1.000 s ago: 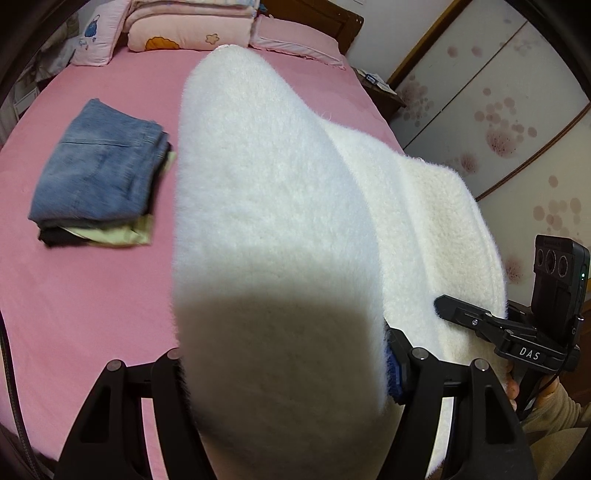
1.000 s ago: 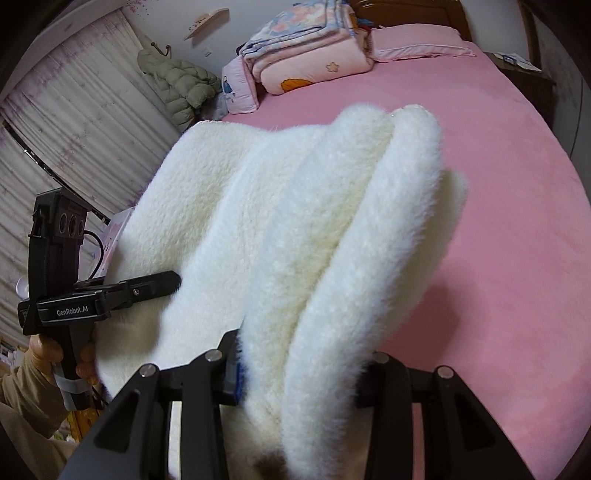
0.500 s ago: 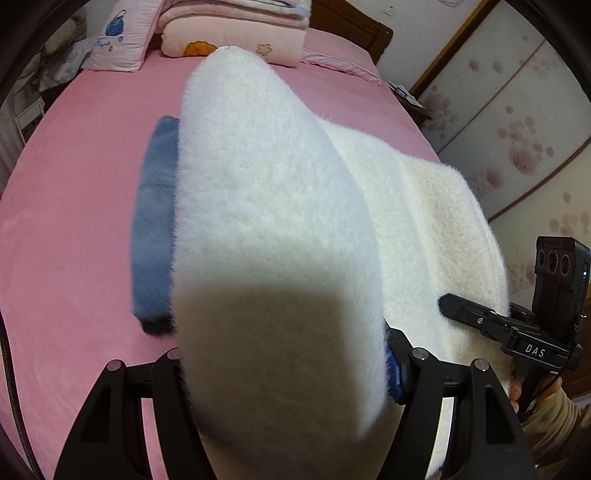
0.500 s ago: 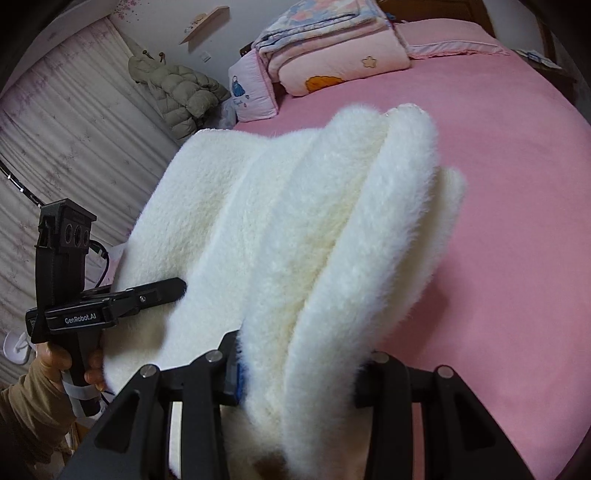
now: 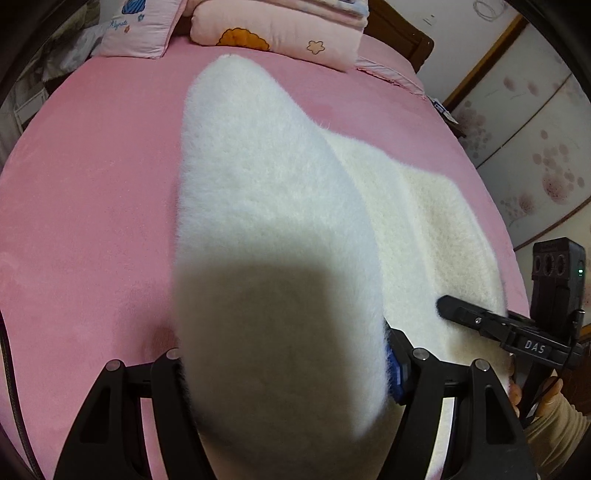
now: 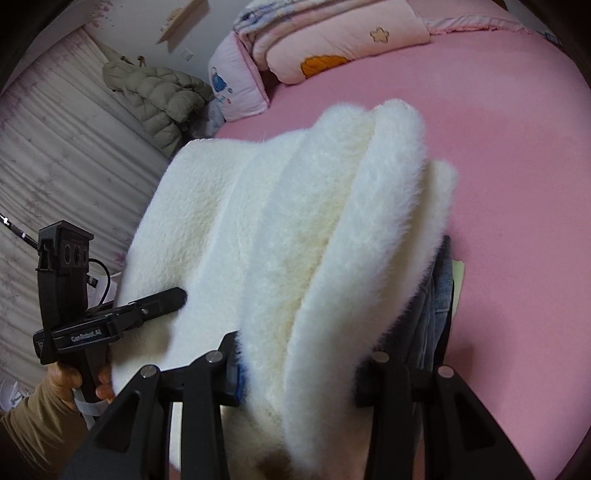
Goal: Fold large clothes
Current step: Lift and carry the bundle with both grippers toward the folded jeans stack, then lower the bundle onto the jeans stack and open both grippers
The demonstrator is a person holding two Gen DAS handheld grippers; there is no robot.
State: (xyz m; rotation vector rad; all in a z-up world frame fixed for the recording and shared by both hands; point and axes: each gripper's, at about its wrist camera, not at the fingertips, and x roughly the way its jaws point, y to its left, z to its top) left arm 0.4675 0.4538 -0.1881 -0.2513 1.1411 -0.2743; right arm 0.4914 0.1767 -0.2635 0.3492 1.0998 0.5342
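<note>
The left tongs [image 5: 280,373] are clamped on a thick folded bundle of white fleece garment [image 5: 269,221]: long, fluffy pile, rounded edges, held above a bed with a smooth pink velvety sheet [image 5: 85,221]. From the left wrist view the bundle fills the space between both black fingers, a blue pad showing at the right finger [image 5: 393,373]. At the head of the bed lie one pink pillow with a blue print [image 5: 140,26] and one folded pink quilt with an orange cloud and a star [image 5: 280,33].

From the right wrist view the garment shows four soft, ridge-like folds running away from the camera. The right tongs [image 6: 299,363] are clamped on the folds at its near edge, black fingers pressed into the pile on both sides. Under the garment's right edge, one folded stack of blue denim [image 6: 437,295] with a pale yellow layer peeks out on the sheet. At far left, one beige puffer jacket [image 6: 155,88] hangs by a ribbed pale curtain.
</note>
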